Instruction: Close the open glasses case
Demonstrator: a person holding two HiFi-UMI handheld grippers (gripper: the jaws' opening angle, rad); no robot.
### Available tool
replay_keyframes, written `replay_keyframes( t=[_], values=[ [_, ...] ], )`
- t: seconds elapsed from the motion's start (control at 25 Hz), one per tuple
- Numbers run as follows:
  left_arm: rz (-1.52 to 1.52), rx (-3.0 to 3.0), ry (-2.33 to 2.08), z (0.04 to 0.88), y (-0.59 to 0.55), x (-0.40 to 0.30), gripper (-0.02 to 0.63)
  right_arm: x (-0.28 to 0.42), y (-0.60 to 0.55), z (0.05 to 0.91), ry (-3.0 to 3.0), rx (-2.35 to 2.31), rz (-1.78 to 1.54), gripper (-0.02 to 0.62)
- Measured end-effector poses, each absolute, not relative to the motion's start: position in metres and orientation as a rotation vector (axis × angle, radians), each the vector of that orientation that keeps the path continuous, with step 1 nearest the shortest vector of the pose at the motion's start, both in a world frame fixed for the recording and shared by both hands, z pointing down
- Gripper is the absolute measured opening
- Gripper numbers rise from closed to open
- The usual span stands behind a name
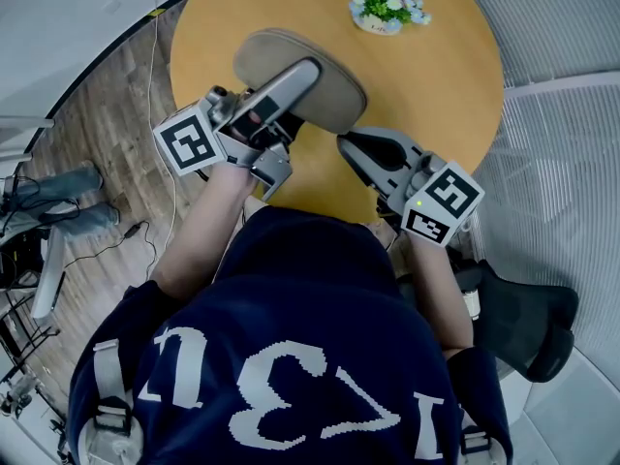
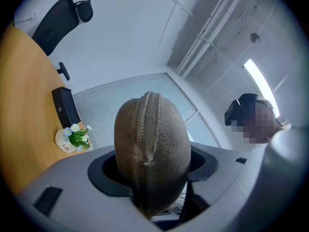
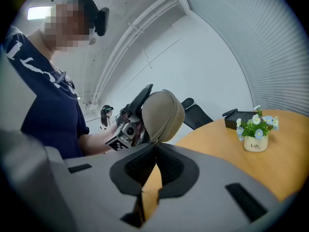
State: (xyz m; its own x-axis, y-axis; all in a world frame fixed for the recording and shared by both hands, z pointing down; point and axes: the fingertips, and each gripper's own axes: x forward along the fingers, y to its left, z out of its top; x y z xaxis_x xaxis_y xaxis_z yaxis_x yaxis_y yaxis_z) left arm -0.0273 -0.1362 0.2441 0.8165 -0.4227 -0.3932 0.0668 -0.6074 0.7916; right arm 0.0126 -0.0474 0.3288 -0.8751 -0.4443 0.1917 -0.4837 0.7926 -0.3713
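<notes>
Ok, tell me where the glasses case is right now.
In the head view the glasses case is near the upper middle, held above the round table in the left gripper, with the flower pot beyond it.

The near end of the glasses case (image 2: 150, 144) drops out of sight behind the body of my left gripper (image 2: 152, 166), so I cannot follow its zipper (image 2: 146, 124) to the end. In the head view that gripper's lower jaw is hidden under the case, and my own torso covers the near edge of the table (image 1: 446, 85). My right gripper (image 3: 155, 144) has its jaws together right at the case's lower edge; whether a zipper pull is nipped between them is too small to tell. The black box (image 3: 241, 117) sits partly behind the flower pot (image 3: 255, 143), and the head view's top edge cuts it off.
</notes>
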Motion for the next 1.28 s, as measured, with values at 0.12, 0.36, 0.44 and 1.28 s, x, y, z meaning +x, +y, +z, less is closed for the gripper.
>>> replay_keyframes(
  t=[0.12,0.36,0.44,1.28],
  values=[
    [-0.722,2.097,-0.231,0.243,-0.133,-0.028,0.298,0.021,-0.048,0.321,-2.902,0.796,0.615,0.025],
    [-0.723,2.082,-0.186,0.241,-0.125,-0.026,0.282,0.029,-0.043,0.312,-2.851,0.828,0.399,0.023],
    [-0.712,2.089,-0.176,0.241,-0.124,-0.023,0.279,0.031,-0.043,0.311,-2.823,0.851,0.324,0.023],
    [-0.246,2.043,0.082,0.276,-0.085,0.004,0.273,0.048,-0.039,0.297,-2.558,0.718,-0.108,0.023]
  ],
)
